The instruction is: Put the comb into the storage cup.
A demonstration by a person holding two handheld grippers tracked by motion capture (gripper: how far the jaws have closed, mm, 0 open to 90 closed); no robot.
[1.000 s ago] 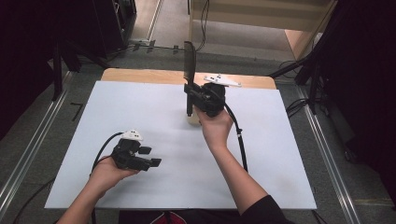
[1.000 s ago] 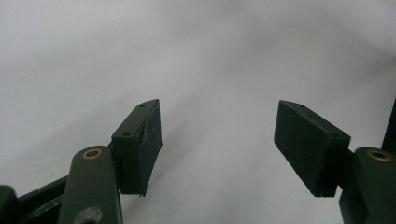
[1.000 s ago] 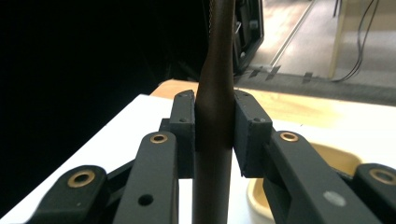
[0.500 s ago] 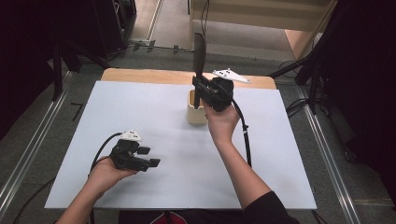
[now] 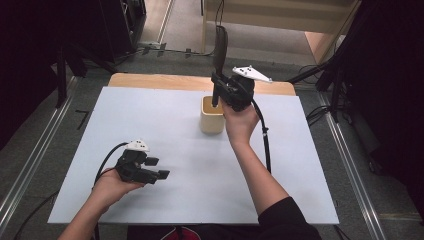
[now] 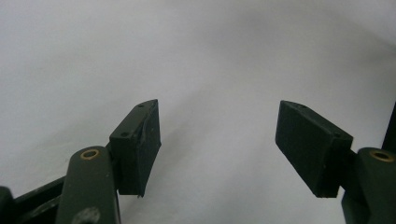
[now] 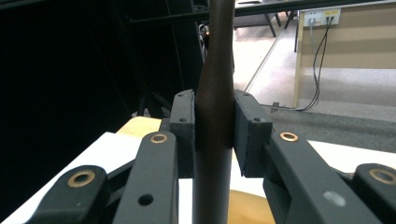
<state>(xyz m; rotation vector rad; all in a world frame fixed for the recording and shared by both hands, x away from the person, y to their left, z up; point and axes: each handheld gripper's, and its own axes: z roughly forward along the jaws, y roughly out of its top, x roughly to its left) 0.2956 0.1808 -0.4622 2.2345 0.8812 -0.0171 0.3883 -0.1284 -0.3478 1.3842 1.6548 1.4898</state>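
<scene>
Near the upper centre of the high view, the right gripper (image 5: pixel 216 97) is clenched on a long dark utensil (image 5: pixel 220 47), which stands upright just over the cream cup (image 5: pixel 212 116), its lower end at the cup's mouth. The right gripper view shows both pads pressing the dark handle (image 7: pixel 215 116) at its thicker part. It looks stiff, light and smooth, so it could pivot; a hold near the middle seems safest. The left gripper (image 5: pixel 152 170), lower left, rests released over the white table (image 5: pixel 310 190).
</scene>
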